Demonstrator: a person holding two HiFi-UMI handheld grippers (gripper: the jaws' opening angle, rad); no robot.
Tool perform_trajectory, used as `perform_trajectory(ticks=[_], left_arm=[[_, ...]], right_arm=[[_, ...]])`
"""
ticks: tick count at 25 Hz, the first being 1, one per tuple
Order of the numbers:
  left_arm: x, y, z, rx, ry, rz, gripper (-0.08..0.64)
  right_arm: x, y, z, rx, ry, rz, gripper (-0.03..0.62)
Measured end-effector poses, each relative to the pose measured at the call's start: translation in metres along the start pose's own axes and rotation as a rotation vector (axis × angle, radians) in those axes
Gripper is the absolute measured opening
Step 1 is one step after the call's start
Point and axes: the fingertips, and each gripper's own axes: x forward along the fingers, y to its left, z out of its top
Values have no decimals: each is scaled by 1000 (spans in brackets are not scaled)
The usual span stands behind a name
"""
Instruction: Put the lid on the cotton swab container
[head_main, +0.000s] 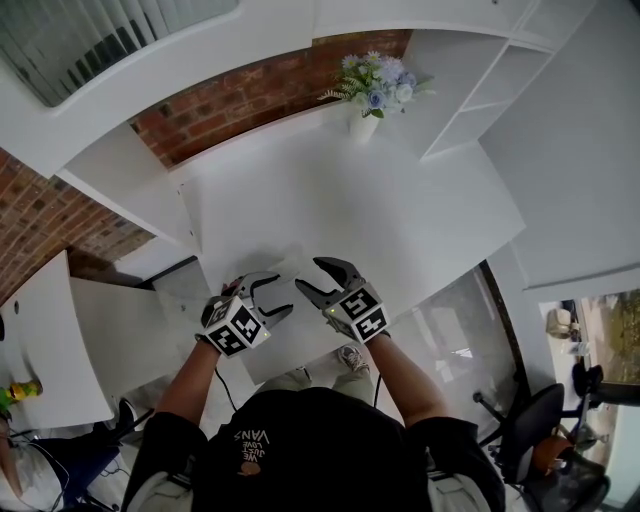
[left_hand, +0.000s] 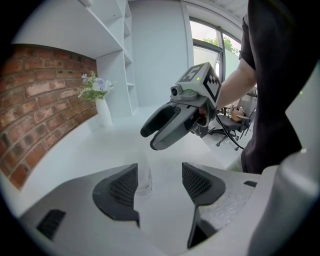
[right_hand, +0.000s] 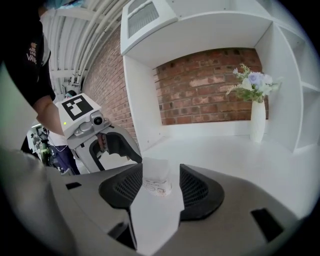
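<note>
A small clear cotton swab container (left_hand: 144, 181) with a printed band (right_hand: 156, 186) stands on the white table (head_main: 400, 210) near its front edge. Its top looks pale and frosted, and I cannot tell whether a lid sits on it. My left gripper (left_hand: 160, 175) (head_main: 283, 293) is open, and the container stands just beyond its left jaw, ungripped. My right gripper (right_hand: 161, 172) (head_main: 308, 273) is open too. It hangs above the table (left_hand: 150, 140), and the container shows in the gap between its jaws, beyond them. Each gripper faces the other, left gripper (right_hand: 117, 150) close by.
A white vase of blue flowers (head_main: 366, 118) (right_hand: 257, 120) stands at the table's far edge against a brick wall (right_hand: 210, 85). White shelves (head_main: 490, 90) rise at the right. An office chair (head_main: 540, 420) sits on the floor at the lower right.
</note>
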Motion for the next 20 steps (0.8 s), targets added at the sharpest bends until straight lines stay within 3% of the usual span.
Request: perform_trajectory(ticks=[3, 7, 12, 15, 20], left_arm=[[0, 0, 0, -4, -6, 3, 258], [0, 0, 1, -12, -20, 7, 258], [0, 2, 2, -33, -44, 15, 258], [-2, 5, 5, -84, -72, 24, 258], [-19, 22, 14, -167, -140, 98, 256]], right_arm=[[2, 0, 10, -14, -33, -22, 141], [10, 3, 16, -20, -46, -22, 61], [20, 7, 10, -25, -18, -15, 24], [23, 7, 5, -29, -1, -17, 12], [24, 6, 5, -29, 4, -20, 2]])
